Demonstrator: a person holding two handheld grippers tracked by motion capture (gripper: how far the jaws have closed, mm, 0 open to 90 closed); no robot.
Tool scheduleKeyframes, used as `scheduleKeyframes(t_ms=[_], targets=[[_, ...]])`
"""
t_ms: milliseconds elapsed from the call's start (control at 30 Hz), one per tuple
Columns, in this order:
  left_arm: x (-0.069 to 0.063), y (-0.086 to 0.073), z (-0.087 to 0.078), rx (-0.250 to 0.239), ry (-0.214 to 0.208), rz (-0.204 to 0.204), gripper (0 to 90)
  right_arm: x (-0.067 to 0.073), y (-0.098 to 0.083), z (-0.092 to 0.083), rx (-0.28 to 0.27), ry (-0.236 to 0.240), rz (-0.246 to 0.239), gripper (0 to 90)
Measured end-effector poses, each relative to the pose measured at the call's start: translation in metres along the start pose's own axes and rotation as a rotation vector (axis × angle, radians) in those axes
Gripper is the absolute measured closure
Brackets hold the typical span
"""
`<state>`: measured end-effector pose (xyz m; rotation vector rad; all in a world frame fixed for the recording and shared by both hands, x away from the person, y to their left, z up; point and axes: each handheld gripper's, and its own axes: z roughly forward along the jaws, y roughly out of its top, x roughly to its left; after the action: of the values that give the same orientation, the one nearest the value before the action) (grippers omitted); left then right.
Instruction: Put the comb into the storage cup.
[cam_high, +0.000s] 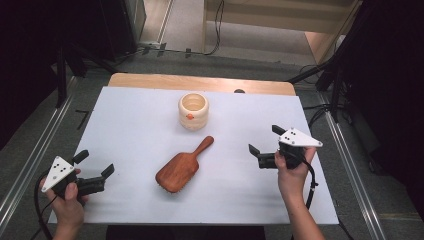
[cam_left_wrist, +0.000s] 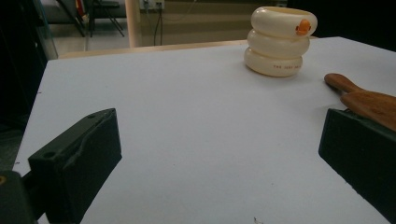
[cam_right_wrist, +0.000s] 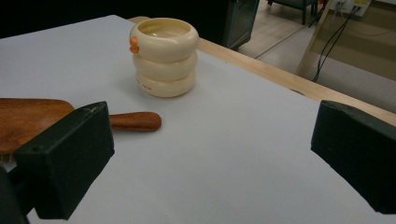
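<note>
Wooden hairbrush (cam_high: 181, 169) lies mid-bench, both grippers spread wide and empty.
Its long axis runs diagonally, handle pointing up-right toward the cream cup (cam_high: 193, 110); left gripper (cam_high: 95, 169) and right gripper (cam_high: 264, 140) flank it, well apart from it.

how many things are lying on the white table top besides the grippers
2. A cream ringed cup stands upright toward the far middle of the table, and a wooden hairbrush lies near the centre, its handle pointing toward the cup. Nothing else seems to be hidden.
</note>
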<state>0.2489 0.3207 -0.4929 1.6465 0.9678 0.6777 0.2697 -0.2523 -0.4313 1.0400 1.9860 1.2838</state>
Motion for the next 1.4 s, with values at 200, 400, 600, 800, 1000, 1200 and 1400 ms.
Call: scheduleKeyframes(t_ms=[200, 400, 600, 800, 1000, 1200, 1400], targets=[[0.0, 0.0, 0.0, 0.002, 0.0, 0.0, 0.0, 0.003, 0.013, 0.01, 0.014, 0.023, -0.023, 0.0], [0.0, 0.0, 0.0, 0.003, 0.0, 0.001, 0.0, 0.009, 0.028, 0.022, 0.034, 0.044, -0.064, 0.0], [0.001, 0.0, 0.0, 0.0, 0.001, -0.005, 0.0, 0.013, 0.038, 0.034, 0.054, 0.058, -0.087, 0.0], [0.001, 0.0, 0.0, -0.002, -0.002, -0.004, 0.0, 0.014, 0.043, 0.043, 0.066, 0.078, -0.097, 0.0], [0.001, 0.0, 0.0, -0.001, -0.002, -0.004, 0.0, 0.017, 0.05, 0.053, 0.079, 0.094, -0.105, 0.0], [0.001, 0.0, 0.0, -0.004, -0.002, -0.007, 0.0, 0.023, 0.055, 0.067, 0.112, 0.119, -0.119, 1.1], [0.001, 0.0, 0.0, -0.005, -0.002, -0.006, 0.0, 0.027, 0.059, 0.078, 0.15, 0.144, -0.131, 7.2]])
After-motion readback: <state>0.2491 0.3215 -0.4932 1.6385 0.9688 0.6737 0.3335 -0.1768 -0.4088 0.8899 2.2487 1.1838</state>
